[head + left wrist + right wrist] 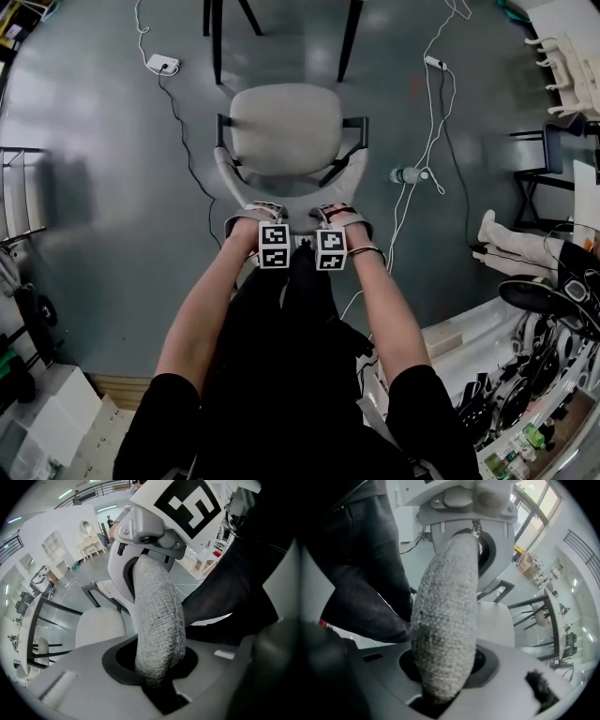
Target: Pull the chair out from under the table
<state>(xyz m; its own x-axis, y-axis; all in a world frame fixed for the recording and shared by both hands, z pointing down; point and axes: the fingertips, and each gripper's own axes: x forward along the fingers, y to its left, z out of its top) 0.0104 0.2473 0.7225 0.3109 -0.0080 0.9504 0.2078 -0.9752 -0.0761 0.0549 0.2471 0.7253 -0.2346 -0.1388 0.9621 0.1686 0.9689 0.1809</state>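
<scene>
white chair (286, 127) on grey floor (103, 225)

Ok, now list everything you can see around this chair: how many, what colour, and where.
chair: one, pale grey seat and backrest with black arms, middle of the floor
table legs: two showing, black, beyond the chair
power strip: one, white, floor at the upper left of the head view
cables: several, white and black, trailing on both sides of the chair
bottle: one, pale, lying on the floor right of the chair
boots: seemingly a pair, white, floor at far right
left gripper: one, pale grey, clamped on the backrest's top edge
right gripper: one, pale grey, clamped on the same edge
forearms: two, bare, black sleeves
</scene>
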